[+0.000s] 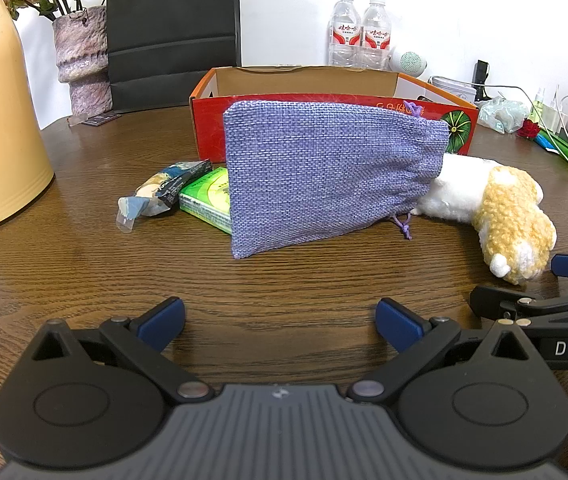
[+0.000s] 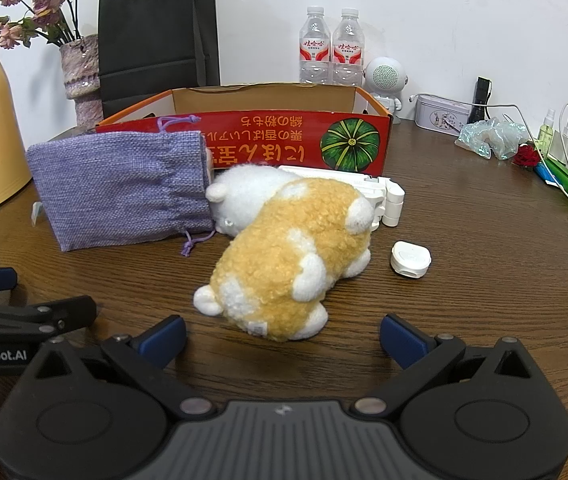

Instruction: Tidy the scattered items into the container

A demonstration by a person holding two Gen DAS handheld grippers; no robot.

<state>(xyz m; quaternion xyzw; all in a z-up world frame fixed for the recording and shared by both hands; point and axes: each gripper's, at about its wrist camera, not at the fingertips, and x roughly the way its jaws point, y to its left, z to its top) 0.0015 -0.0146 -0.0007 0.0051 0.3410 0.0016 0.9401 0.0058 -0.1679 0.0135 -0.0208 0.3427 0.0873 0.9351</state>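
both grippers, left (image 1: 279,322) and right (image 2: 281,336), hang spread and empty. pouch (image 1: 324,172) and plush (image 2: 290,252) lie before the box (image 2: 243,140); white case (image 2: 410,259) right of plush; a packet, perhaps tissues (image 1: 207,196), behind the pouch.

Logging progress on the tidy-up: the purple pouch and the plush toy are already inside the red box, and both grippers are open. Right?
Not quite. The purple pouch and plush toy lie on the table in front of the red box, as the right wrist view shows. Both the left gripper and right gripper are open.
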